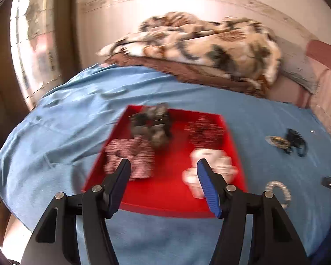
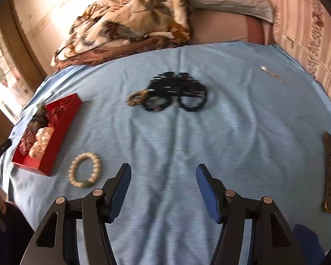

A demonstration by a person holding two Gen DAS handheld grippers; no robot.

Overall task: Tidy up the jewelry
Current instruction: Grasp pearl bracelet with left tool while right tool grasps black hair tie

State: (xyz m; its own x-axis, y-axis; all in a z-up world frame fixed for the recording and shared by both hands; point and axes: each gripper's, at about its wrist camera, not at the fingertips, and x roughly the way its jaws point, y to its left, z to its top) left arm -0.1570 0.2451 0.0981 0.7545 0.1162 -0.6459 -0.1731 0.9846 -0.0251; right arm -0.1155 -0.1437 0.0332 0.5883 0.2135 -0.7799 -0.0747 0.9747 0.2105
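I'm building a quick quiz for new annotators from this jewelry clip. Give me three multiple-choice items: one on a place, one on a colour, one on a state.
1. Where does the pearl bracelet lie?
A. inside the tray
B. on the blue cloth beside the tray
C. on the patterned blanket

2. What colour is the tray?
A. red
B. green
C. white

3. How does the right gripper stand?
A. shut on a bracelet
B. shut on nothing
C. open, holding nothing

Answers: 1 B, the bracelet rests on cloth just outside the tray's wall. 2 A, its floor and walls show red in both views. 3 C, its fingers stand wide apart over bare cloth.
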